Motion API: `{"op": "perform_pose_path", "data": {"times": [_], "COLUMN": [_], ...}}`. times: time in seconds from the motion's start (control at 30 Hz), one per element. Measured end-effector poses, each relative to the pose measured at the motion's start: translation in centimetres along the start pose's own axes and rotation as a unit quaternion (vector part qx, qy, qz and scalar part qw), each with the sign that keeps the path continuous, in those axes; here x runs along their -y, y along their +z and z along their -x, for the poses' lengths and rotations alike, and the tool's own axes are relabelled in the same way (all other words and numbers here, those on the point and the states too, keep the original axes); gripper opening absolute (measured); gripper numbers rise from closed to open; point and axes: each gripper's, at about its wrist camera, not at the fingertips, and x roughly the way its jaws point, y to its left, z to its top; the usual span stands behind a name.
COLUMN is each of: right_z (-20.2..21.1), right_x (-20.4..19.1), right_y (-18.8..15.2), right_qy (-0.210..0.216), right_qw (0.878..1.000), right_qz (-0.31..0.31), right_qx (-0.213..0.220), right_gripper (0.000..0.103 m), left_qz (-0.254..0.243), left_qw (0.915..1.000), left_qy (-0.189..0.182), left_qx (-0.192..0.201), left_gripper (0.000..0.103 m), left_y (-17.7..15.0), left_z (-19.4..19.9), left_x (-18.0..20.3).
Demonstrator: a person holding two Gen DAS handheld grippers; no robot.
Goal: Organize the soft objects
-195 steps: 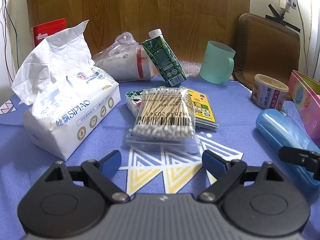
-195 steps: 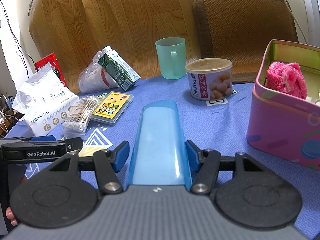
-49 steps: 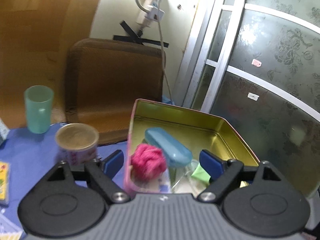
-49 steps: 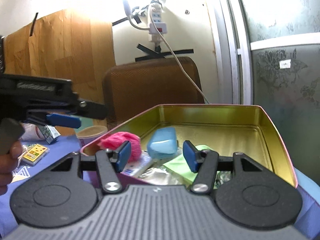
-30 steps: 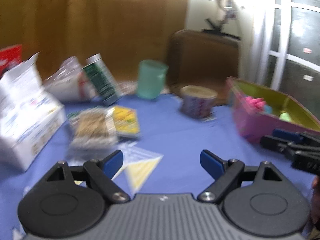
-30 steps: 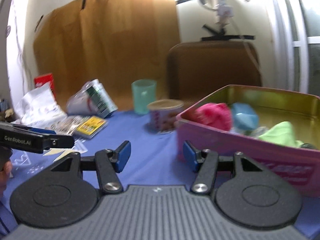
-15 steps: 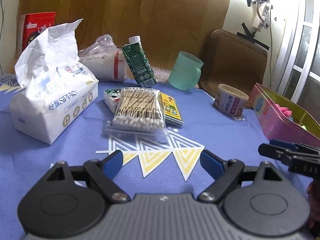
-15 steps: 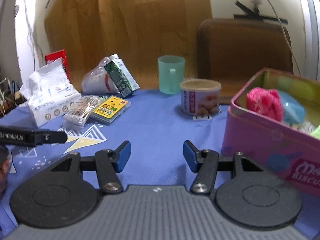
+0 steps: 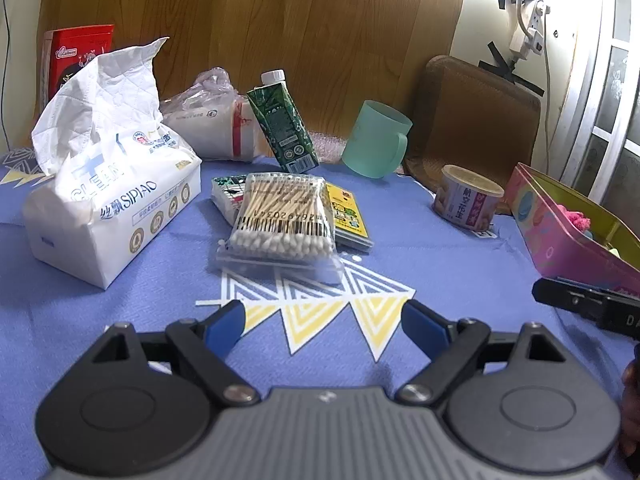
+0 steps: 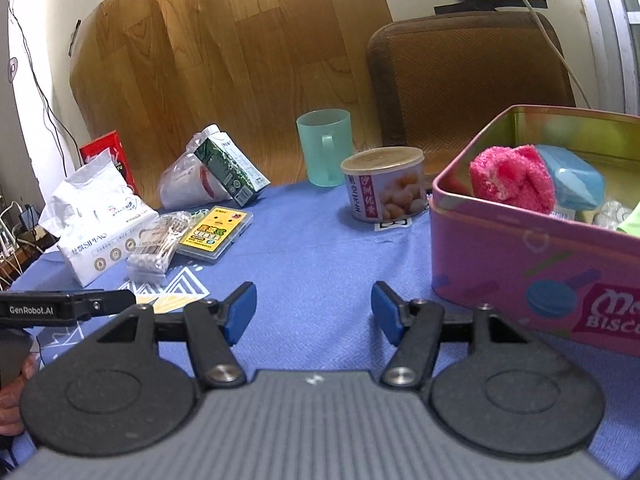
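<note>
A bag of cotton swabs (image 9: 282, 216) lies on the blue cloth ahead of my left gripper (image 9: 322, 326), which is open with nothing between its fingers. A white tissue pack (image 9: 108, 184) stands to its left. The pink biscuit tin (image 10: 532, 256) at the right holds a pink fluffy ball (image 10: 512, 178), a blue case (image 10: 576, 182) and a green cloth. My right gripper (image 10: 314, 312) hovers over bare cloth left of the tin, jaws opening, nothing between them. The swabs (image 10: 158, 248) and tissue pack (image 10: 100, 224) also show at the left of the right wrist view.
A green carton (image 9: 282, 124), a bagged white roll (image 9: 208, 128), a mint cup (image 9: 376, 140), a round can (image 9: 466, 198), a yellow flat pack (image 9: 348, 216) and a red box (image 9: 76, 56) sit toward the back. A brown cushion (image 10: 468, 80) leans on the wall. A hand (image 10: 12, 396) holds the left tool.
Both views swung from the tin back toward the table's middle and then settled. The blue case, held by the right gripper 6.5 s ago, now lies in the tin. The right jaws stand slightly wider.
</note>
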Motion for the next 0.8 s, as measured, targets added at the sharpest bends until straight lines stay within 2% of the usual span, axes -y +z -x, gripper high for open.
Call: {"op": "perform_pose_path", "data": {"times": [0.8], "right_z": [0.14], "right_x": [0.13], "right_y": [-0.11], "right_qy": [0.006], "right_qw": [1.000], "right_qz": [-0.008], "right_qx": [0.005], "right_gripper": [0.066], "left_qz": [-0.001], "left_qw": [1.0000], "left_qy": [0.001], "left_qx": [-0.009], "left_gripper": [0.088], "left_y": [0.15], "left_z": [-0.45], "left_x": [-0.18]}}
